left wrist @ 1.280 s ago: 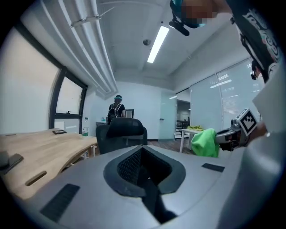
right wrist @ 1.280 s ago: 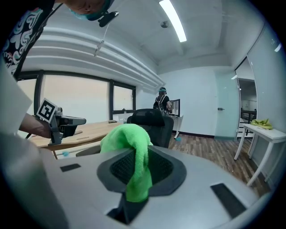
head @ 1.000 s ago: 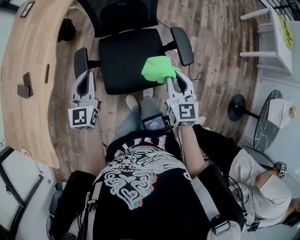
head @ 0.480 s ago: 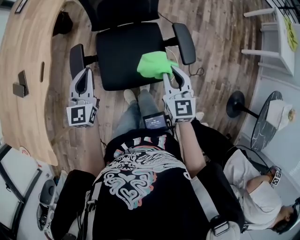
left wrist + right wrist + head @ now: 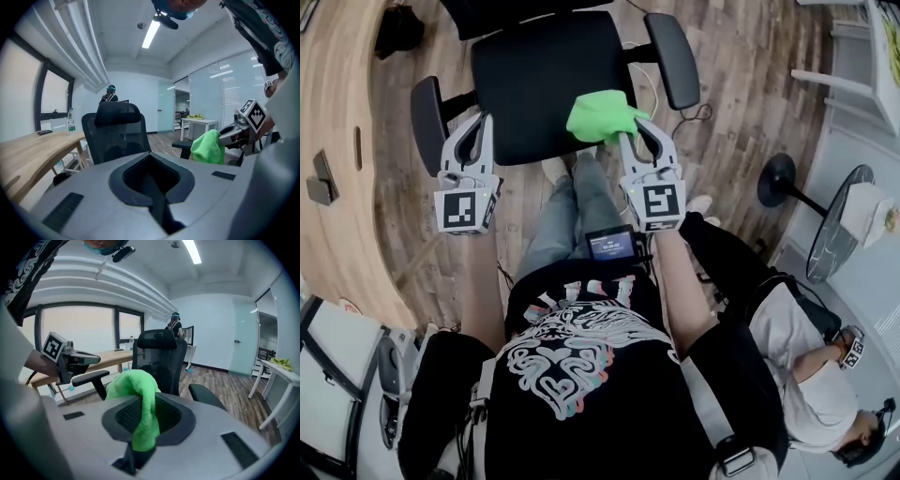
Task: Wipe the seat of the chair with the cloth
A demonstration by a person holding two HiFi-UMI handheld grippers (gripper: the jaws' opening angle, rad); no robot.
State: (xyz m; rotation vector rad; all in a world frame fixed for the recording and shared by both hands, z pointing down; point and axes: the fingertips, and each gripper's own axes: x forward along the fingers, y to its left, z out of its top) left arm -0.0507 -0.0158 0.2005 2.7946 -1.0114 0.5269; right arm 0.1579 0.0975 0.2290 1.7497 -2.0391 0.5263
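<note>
Cloth (image 5: 600, 117), bright green, clamped in a bunch between jaws of right gripper (image 5: 636, 136), at upper centre of head view. Hangs over front corner of black chair seat (image 5: 534, 75), near armrest (image 5: 672, 58); contact with seat not discernible. Left gripper (image 5: 473, 131), jaws closed together on nothing, held left of centre beside other armrest (image 5: 429, 111), well apart from cloth. Curved wooden desk (image 5: 342, 159) along left edge of frame.
</note>
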